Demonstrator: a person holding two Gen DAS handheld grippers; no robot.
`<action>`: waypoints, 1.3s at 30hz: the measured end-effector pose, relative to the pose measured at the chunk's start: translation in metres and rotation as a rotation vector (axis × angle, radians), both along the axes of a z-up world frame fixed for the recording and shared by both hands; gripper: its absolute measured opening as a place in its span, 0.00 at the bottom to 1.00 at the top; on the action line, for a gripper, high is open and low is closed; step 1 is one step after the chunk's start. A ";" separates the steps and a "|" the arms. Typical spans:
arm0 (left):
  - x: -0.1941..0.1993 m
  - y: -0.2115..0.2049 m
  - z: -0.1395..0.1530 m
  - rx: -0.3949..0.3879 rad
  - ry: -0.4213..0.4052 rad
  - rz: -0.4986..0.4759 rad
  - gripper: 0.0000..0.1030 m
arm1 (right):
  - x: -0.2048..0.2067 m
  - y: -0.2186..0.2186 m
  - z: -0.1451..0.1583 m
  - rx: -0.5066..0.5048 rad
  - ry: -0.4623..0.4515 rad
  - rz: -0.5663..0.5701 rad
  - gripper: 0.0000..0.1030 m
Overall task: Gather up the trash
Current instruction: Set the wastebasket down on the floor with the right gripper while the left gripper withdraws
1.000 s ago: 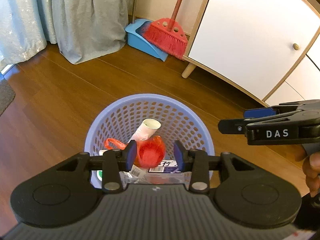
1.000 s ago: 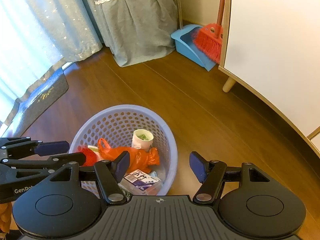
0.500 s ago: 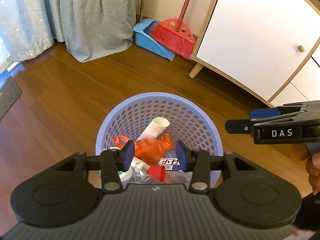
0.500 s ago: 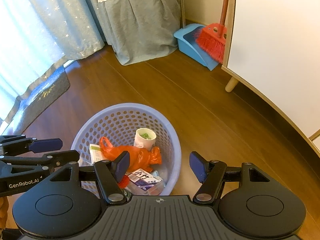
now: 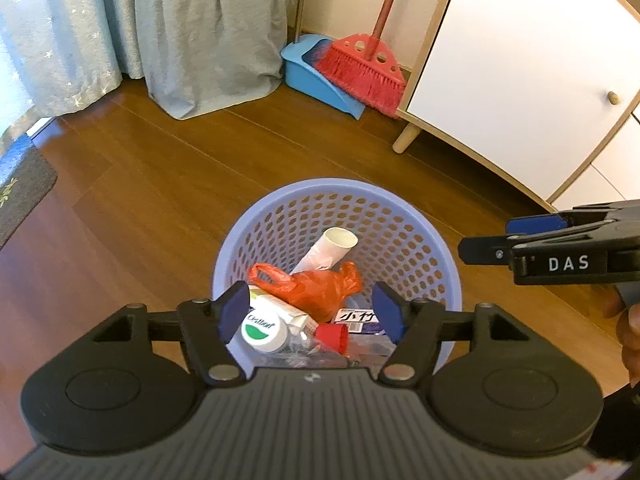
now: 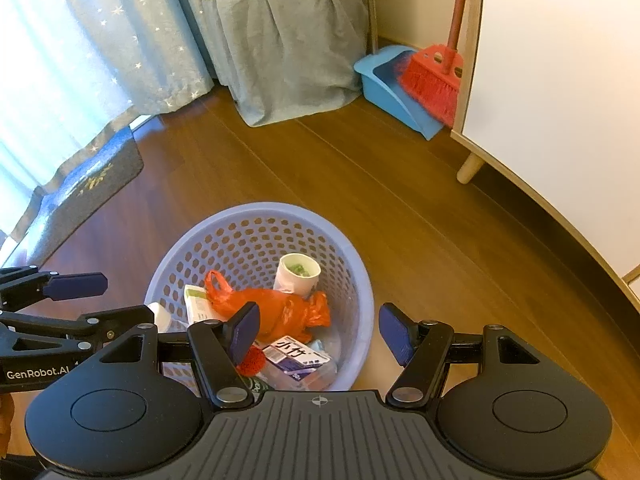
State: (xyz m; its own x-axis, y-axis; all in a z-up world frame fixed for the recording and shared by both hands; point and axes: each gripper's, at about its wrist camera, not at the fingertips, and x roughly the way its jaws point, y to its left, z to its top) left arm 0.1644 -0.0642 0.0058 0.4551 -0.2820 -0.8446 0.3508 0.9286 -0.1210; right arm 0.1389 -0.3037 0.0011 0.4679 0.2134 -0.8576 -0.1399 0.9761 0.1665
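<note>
Trash is lying heaped in the lavender basket (image 5: 336, 200) on the wooden floor (image 5: 160, 184), directly under the left gripper (image 5: 311, 312), whose fingers are standing wide and holding nothing, above an orange bag (image 5: 316, 286), a white tube (image 5: 328, 250) and a red cap (image 5: 332, 336). The right gripper (image 6: 318, 330) is hovering just beside it, likewise spread and empty (the drop-off looks finished). Farther off, a red broom (image 5: 360, 76) is leaning in a blue dustpan (image 5: 316, 80); next probably means scanning for leftover litter.

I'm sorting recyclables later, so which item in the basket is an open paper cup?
The white paper cup, leaning against the basket's far wall above the orange plastic bag, mouth upward. The other items are cartons, a lidded tub and a bag.
</note>
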 end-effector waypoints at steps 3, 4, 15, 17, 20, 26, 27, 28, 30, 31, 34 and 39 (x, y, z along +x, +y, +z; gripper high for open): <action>-0.001 0.006 0.000 0.012 -0.005 0.010 0.73 | 0.001 0.002 -0.001 -0.003 0.002 -0.002 0.61; -0.001 0.008 0.001 0.018 -0.008 0.015 0.75 | 0.001 0.003 -0.002 -0.003 0.003 -0.003 0.61; -0.002 0.039 0.000 0.022 -0.009 0.099 0.97 | 0.004 0.021 -0.006 -0.018 0.018 0.032 0.61; -0.003 0.045 0.000 0.019 -0.006 0.109 0.97 | 0.004 0.029 -0.006 -0.019 0.018 0.048 0.61; -0.007 0.056 0.002 0.010 -0.016 0.130 0.98 | 0.004 0.043 -0.005 -0.020 0.010 0.084 0.61; -0.012 0.078 0.012 0.004 -0.051 0.157 0.98 | 0.006 0.066 -0.018 -0.064 0.020 0.127 0.61; -0.014 0.082 0.013 0.003 -0.051 0.158 0.98 | 0.006 0.069 -0.020 -0.064 0.024 0.132 0.61; -0.015 0.086 0.016 0.000 -0.051 0.160 0.98 | 0.006 0.073 -0.021 -0.065 0.026 0.137 0.61; -0.017 0.090 0.021 -0.004 -0.055 0.163 0.98 | 0.004 0.081 -0.021 -0.070 0.022 0.160 0.61; -0.019 0.092 0.025 -0.007 -0.061 0.162 0.98 | 0.002 0.084 -0.020 -0.071 0.019 0.171 0.61; -0.028 0.094 0.035 0.001 -0.093 0.165 0.98 | -0.007 0.095 -0.016 -0.075 -0.005 0.207 0.61; -0.060 0.102 0.039 -0.007 -0.094 0.205 0.98 | -0.035 0.097 -0.008 -0.049 -0.030 0.204 0.61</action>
State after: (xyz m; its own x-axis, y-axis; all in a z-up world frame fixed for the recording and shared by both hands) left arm 0.1045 0.0379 0.0443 0.5803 -0.1814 -0.7940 0.1649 0.9809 -0.1036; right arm 0.1043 -0.2067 -0.0072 0.4444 0.2647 -0.8558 -0.3400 0.9337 0.1122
